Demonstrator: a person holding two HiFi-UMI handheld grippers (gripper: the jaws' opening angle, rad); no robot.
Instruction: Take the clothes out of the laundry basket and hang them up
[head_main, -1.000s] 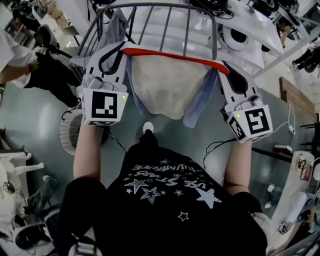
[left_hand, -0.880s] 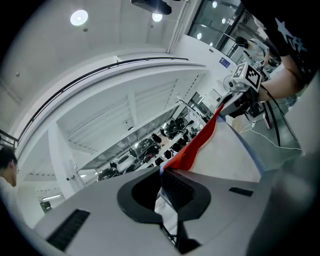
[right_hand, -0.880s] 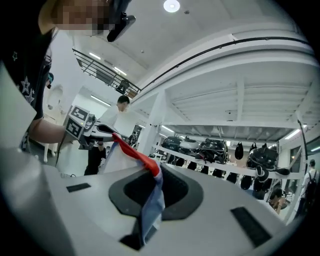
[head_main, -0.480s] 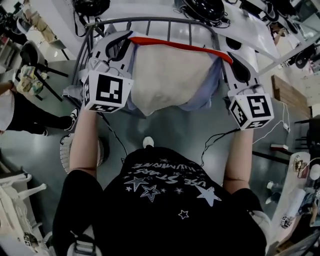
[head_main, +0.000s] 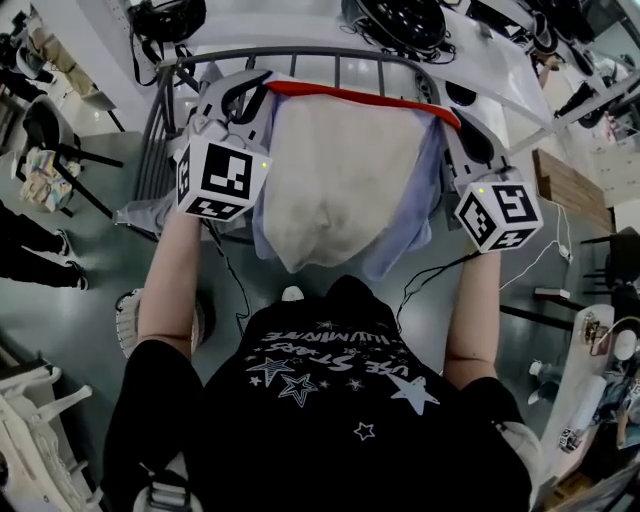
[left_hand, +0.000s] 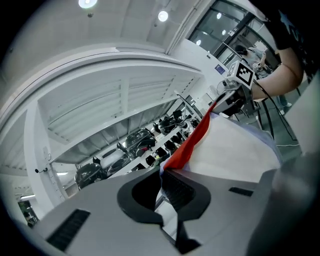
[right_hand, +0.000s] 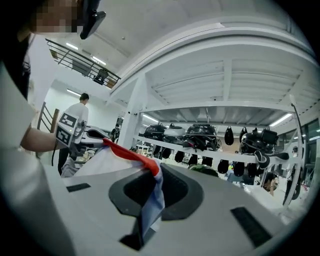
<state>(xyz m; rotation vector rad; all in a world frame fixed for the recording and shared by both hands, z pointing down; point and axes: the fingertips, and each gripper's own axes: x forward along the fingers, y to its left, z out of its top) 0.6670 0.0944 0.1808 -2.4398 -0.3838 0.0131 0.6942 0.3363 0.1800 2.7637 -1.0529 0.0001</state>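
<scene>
Garment (head_main: 340, 170) is stretched in the air between your two hand-held grippers. Left hand-held gripper (left_hand: 162, 181): jaws together, clamped on one top corner of the garment, right where the red band (left_hand: 192, 142) ends. Right hand-held gripper (right_hand: 150, 182): jaws pinched on the other top corner, with the red band on top and pale blue fabric trailing down out of the jaws. Both point level and away from you.

The red band runs taut from one hand-held gripper to the other as the garment's top edge. Below it an off-white panel sags toward your chest, with pale blue fabric showing along both sides.

The garment hangs over the near part of a grey metal rack (head_main: 300, 52); cannot tell if it touches a rail. A grey cloth (head_main: 140, 212) drapes on the rack's left side. A white round basket (head_main: 125, 322) sits on the floor (head_main: 90, 260) by your left forearm (head_main: 165, 290), partly hidden. Beyond the rack, a white surface (head_main: 500, 70) carries dark helmet-like items (head_main: 405, 20).
</scene>
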